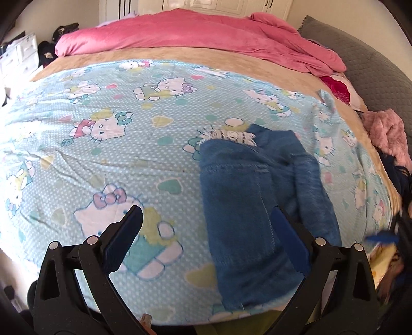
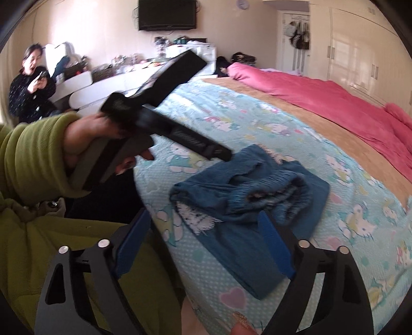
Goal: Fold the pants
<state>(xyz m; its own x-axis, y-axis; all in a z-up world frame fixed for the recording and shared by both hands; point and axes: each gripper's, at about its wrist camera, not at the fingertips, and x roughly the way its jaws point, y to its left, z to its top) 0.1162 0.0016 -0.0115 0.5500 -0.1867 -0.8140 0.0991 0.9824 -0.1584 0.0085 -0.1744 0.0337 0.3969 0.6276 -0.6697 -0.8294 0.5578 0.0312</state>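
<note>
Left wrist view: left gripper (image 1: 206,219), black with blue pads, jaws spread and empty above the light-blue cartoon-cat bedsheet (image 1: 103,159); the folded blue denim pants (image 1: 252,195) with a frayed white hem lie to the right near the bed's edge, a pink duvet (image 1: 195,31) beyond. Right wrist view: right gripper (image 2: 206,232) likewise spread over the pants (image 2: 247,206), pinching nothing. Only this view shows the green-sleeved hand (image 2: 85,139) carrying the left gripper, a seated person (image 2: 31,87), and a wall television (image 2: 167,14). No writing is legible.
</note>
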